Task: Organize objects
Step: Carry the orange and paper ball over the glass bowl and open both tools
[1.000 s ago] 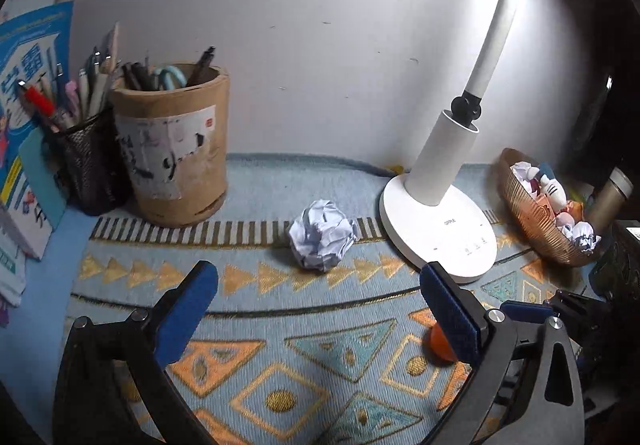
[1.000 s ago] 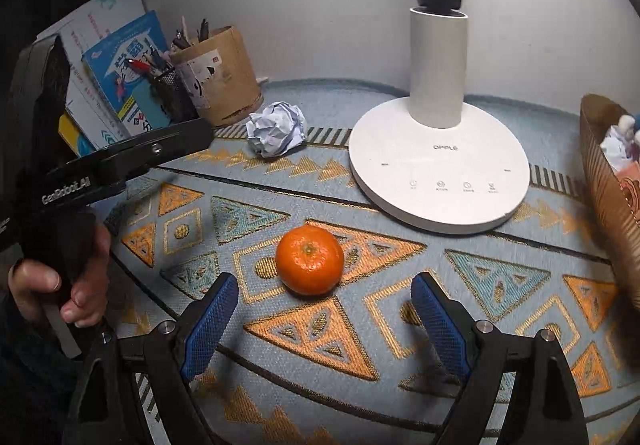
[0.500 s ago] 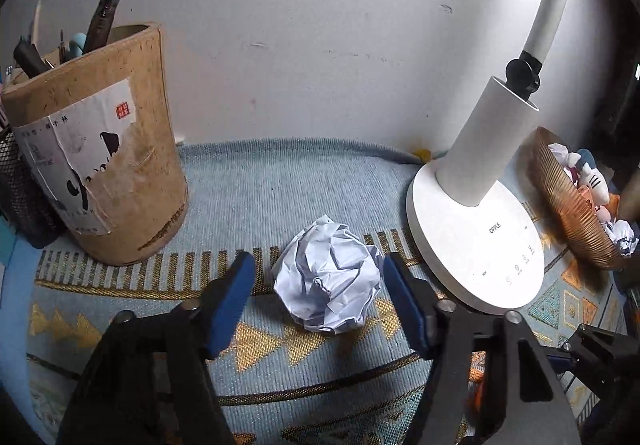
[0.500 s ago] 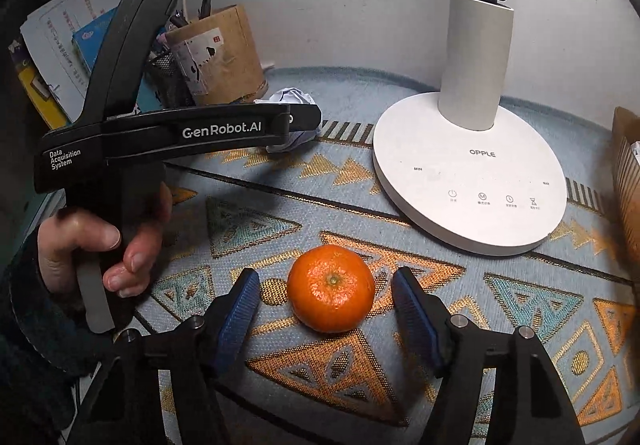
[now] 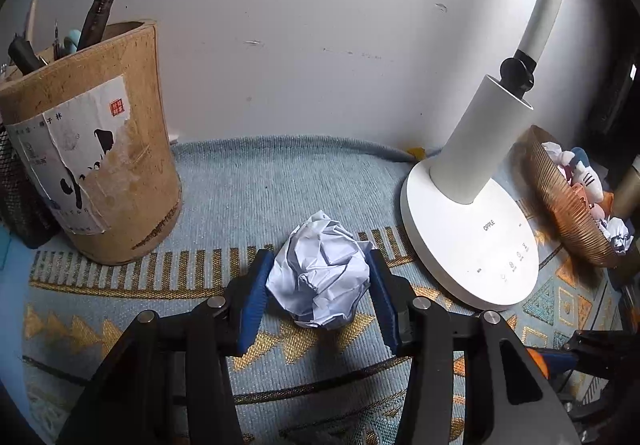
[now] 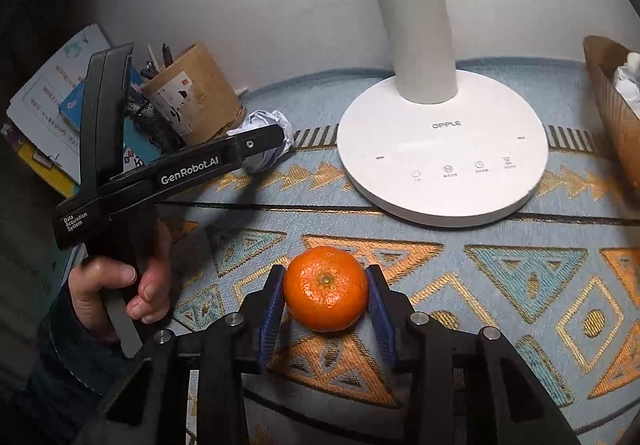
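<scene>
On the blue woven mat with its gold triangles, which covers the surface, the tidying looks barely begun. Both loose things lie where they are, not yet lifted. The left hand-held gripper has its blue pads on either side of the crumpled white paper ball; its jaws are closing and seem to touch the paper's edges, pinching it lightly. The ball rests on the mat between the cork-brown pen pot and the round base of the white desk lamp. The right hand-held gripper is closing on the small orange mandarin, pads against both its sides, the fruit sitting on the mat in front of the lamp base. A ribbed copper-coloured basket at the right edge already holds what may be other paper balls and small toys, though that corner is too distorted to be sure. By my guess both items have to be carried off and put somewhere proper.
</scene>
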The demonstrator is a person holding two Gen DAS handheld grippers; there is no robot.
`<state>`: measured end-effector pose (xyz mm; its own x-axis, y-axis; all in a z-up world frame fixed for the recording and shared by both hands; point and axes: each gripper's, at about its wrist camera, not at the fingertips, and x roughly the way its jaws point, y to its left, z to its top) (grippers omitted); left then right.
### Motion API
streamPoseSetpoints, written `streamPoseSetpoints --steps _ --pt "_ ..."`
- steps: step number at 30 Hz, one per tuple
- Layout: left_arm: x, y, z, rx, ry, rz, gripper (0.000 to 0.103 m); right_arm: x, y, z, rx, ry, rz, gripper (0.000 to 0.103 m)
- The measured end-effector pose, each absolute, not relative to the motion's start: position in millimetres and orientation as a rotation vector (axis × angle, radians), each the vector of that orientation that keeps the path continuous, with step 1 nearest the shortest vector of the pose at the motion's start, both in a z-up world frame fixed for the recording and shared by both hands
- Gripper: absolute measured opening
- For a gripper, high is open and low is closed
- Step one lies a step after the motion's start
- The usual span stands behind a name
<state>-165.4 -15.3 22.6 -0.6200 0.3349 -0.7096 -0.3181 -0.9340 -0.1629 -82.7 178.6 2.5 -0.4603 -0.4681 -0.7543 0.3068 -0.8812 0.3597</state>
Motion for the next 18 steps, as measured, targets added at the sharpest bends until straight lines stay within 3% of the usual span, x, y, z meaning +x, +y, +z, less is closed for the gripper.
streamPoseSetpoints --steps 5,10,14,18 --pt "-122 12 37 -1.074 0.040 2.455 0.045 -41 245 37 1.197 -0.326 -2.493 0.039" --pt "-87 81 89 -0.919 0.023 2.274 0.045 -22 314 91 1.035 -0.408 -2.741 0.039" --pt "-98 144 126 -0.846 -0.066 2.133 0.045 -30 375 119 0.985 -0.529 -2.888 0.039" --pt "-119 215 149 -0.796 -0.027 2.112 0.045 -65 420 133 0.970 -0.627 -2.994 0.039"
